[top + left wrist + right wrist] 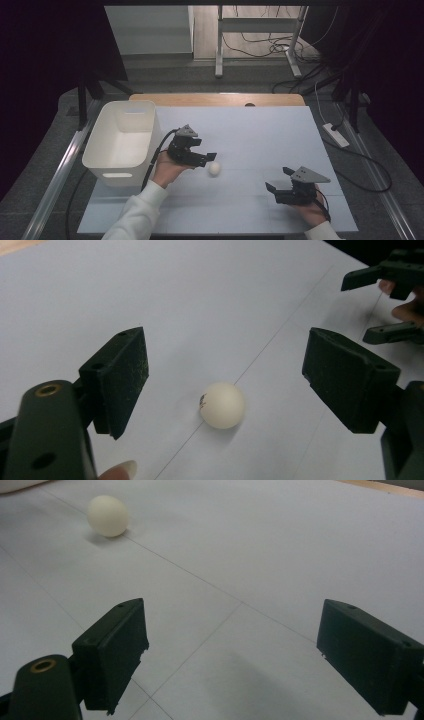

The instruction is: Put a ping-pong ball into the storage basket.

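the left gripper point(212, 159) is wide open, and a small white ball point(214, 169) lies on the pale table sheet point(260, 130) between its jaws, touching neither. the right gripper point(280, 180) is open too and holds nothing, well apart to the right and nearer. a white bin point(122, 142) stands at the left edge.

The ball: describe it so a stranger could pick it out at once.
On the pale blue mat, right of the white bin, the left gripper hangs open. The ball lies just past its jaws: small, round, off-white, with one dark mark.
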The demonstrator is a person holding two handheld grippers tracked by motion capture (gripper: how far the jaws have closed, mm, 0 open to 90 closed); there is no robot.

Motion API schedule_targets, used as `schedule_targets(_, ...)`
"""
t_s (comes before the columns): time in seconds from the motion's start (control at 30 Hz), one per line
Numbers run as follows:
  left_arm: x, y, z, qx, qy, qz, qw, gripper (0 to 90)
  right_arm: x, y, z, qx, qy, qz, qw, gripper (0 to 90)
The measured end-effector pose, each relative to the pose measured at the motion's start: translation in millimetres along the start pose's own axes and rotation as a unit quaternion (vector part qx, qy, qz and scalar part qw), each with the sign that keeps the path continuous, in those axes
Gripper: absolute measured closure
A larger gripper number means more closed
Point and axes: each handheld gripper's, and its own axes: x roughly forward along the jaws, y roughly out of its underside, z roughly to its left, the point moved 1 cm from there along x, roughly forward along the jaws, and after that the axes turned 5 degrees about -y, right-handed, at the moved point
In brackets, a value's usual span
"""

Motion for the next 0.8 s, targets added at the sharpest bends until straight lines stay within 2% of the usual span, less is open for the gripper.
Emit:
schedule_targets(0.43,15.1,1.1,-4.5,0.009,0.004,0.021,0.9997,19.3,-0.8,0.6,-0.9,0.000,0.002,0.002,1.0000,12.8)
schedule_targets(0.8,31.8,10.7,-7.0,0.008,0.005,0.042,0.9991,20.1,0.3,0.7,-0.8,-0.002,-0.001,0.003,1.0000,12.8)
